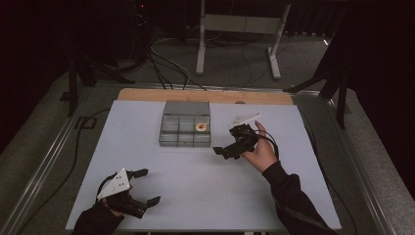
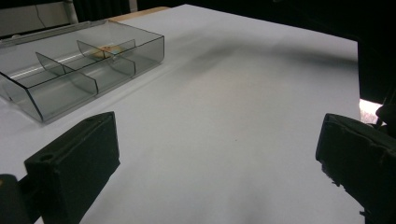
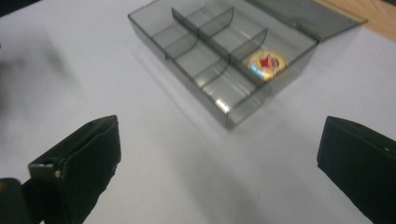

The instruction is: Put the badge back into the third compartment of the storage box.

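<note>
A clear grey compartment box (image 1: 185, 130) is set on the pale table (image 1: 205, 186), with one round gold-and-red disc (image 1: 201, 127) lying flat in it. The right gripper (image 1: 230, 147) is held just to the right of the box, apart from it, its jaws spread wide with nothing between them. In the right gripper view the box (image 3: 224, 60) lies ahead of the jaws, slightly up and between them, and the disc (image 3: 266, 64) is seen in the compartment at the box's far right end, in the row next to the hinged lid. The left gripper (image 1: 141, 187) is held well apart from the box, nearer the person and to the left; its jaws are likewise spread wide and empty. In the left gripper view the box (image 2: 84, 70) is seen ahead and to the left of the jaws, with the disc (image 2: 103, 50) in a far compartment.

One box, one disc and two grippers are counted. Six compartments, in two rows of three, can be made out. The box's long axis runs left to right across the table, and its lid is folded open flat on the far side. The disc is round, so no direction can be told for it.
</note>
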A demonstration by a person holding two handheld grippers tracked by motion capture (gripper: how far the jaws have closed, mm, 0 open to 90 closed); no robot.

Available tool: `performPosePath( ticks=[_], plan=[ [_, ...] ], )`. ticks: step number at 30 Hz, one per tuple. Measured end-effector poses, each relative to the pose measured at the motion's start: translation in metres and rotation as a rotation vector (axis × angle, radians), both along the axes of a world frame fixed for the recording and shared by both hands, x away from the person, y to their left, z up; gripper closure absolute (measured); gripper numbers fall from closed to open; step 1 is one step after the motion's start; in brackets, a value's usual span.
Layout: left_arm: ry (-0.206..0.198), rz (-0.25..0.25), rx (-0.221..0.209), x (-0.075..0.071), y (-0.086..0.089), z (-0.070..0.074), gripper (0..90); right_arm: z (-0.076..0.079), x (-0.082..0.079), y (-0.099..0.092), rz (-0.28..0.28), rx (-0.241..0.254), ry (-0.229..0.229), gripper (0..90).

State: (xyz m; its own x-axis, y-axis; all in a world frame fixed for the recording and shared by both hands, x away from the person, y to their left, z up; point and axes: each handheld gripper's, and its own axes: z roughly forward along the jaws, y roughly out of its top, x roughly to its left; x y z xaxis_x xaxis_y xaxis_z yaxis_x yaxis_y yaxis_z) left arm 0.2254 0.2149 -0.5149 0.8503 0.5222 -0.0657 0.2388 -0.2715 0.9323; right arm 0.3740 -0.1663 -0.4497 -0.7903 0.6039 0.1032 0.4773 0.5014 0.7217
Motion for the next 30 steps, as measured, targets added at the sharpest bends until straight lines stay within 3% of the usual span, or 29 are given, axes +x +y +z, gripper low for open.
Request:
performPosePath(
  ticks=[15, 24, 30],
  plan=[
    [0.002, -0.001, -0.003, 0.001, 0.0, 0.0, 0.0, -0.028, -0.04, -0.045, -0.036, 0.044, 0.006, 0.0],
    [0.001, -0.003, -0.007, 0.001, -0.001, 0.0, 0.0, -0.053, -0.064, -0.074, -0.068, 0.011, 0.022, 0.0],
    [0.0, -0.002, -0.006, 0.001, 0.0, 0.001, 0.0, -0.061, -0.081, -0.09, -0.097, 0.005, -0.003, 0.0]
  ],
)
